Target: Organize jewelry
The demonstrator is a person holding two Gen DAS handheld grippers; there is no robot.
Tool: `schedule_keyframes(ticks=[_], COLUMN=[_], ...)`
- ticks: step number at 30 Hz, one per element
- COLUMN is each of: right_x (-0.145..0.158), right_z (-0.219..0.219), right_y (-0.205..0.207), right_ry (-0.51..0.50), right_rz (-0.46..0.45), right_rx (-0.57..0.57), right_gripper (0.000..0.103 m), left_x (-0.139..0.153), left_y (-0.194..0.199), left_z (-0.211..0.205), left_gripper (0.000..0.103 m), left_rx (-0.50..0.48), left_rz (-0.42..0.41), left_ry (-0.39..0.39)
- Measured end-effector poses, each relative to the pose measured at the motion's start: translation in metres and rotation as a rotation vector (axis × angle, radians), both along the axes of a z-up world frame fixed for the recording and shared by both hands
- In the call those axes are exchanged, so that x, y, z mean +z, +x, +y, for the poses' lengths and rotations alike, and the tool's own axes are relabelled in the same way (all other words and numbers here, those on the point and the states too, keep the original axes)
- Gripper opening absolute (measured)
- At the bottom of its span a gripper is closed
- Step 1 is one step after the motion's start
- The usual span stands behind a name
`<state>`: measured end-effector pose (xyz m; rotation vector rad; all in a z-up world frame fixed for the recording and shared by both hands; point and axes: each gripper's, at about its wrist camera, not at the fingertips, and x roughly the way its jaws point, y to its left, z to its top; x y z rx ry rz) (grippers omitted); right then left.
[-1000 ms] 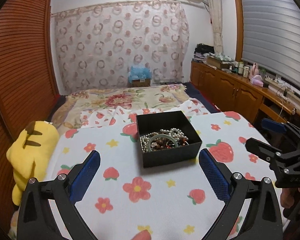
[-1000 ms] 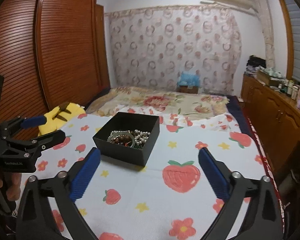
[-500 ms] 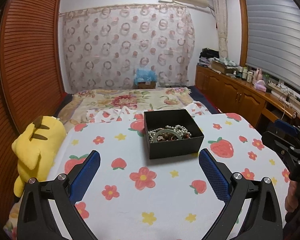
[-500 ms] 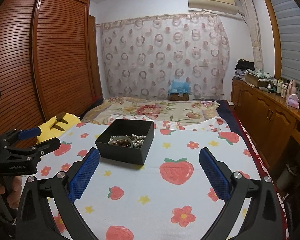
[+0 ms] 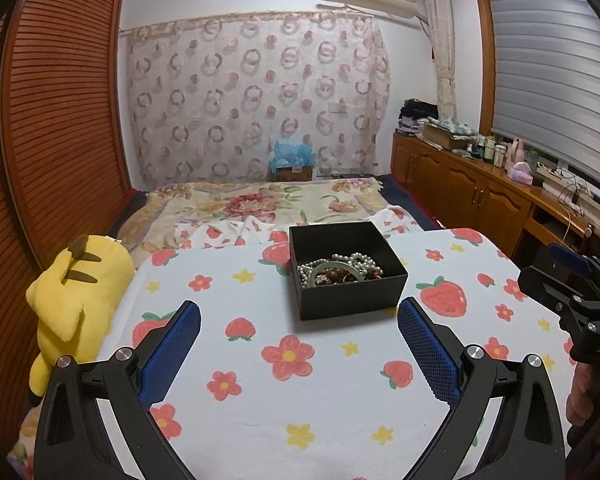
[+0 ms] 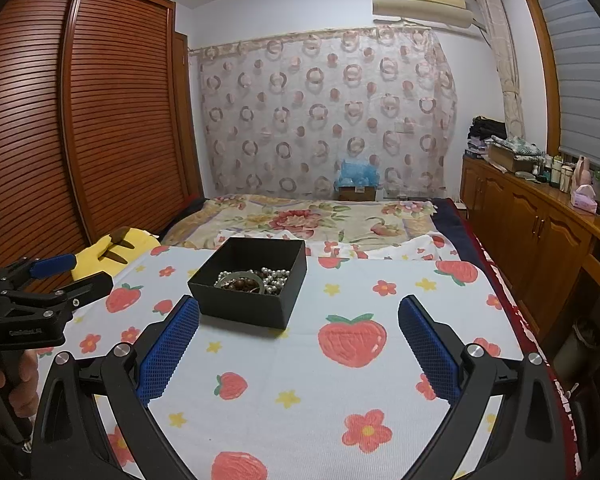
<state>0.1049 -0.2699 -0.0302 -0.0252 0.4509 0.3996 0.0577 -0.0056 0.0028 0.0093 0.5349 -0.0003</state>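
Observation:
A black open box (image 5: 346, 294) stands on the strawberry-print cloth; it also shows in the right wrist view (image 6: 246, 306). Inside lies a heap of jewelry (image 5: 340, 271): pearl strands, a pale green bangle and brown beads, also seen in the right wrist view (image 6: 256, 279). My left gripper (image 5: 299, 320) is open and empty, short of the box. My right gripper (image 6: 299, 318) is open and empty, to the right of the box. Each gripper shows at the edge of the other's view: the right one in the left wrist view (image 5: 572, 280), the left one in the right wrist view (image 6: 52, 280).
A yellow plush toy (image 5: 74, 292) lies at the cloth's left edge. A bed with a floral blanket (image 5: 260, 204) stretches behind the cloth. A wooden louvred wardrobe (image 6: 80, 120) stands on the left. Wooden cabinets (image 6: 540, 232) with bottles run along the right.
Both grippers have drawn back and risen from the box, so it looks smaller and farther. Both stay open. The box and jewelry have not moved.

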Motion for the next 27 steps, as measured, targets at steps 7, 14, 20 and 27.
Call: schedule_keyframes(ticks=[7,14,20,27], right_x=[-0.0004,-0.0008,-0.0008,-0.0015], right_z=[-0.0006,-0.0012,-0.0017,-0.0023], right_y=[0.0004,-0.0005,-0.0004,0.0000], right_ry=[0.000,0.001,0.001,0.003], right_rz=[0.001,0.000,0.000,0.000], right_rx=[0.000,-0.006,-0.005,-0.005], right_gripper=[0.100,0.100,0.100,0.100], left_x=[0.0009,0.0007,0.0003,-0.0005], left_y=[-0.0004,-0.0006,-0.0006,-0.0005], left_z=[-0.0012,-0.0013,-0.0015,-0.0019], left_gripper=[0.095,0.095,0.095,0.095], left_rx=[-0.001,0.001,0.000,0.000], left_rz=[0.000,-0.002,-0.003,-0.003], left_ry=[0.004,0.001,0.001,0.002])
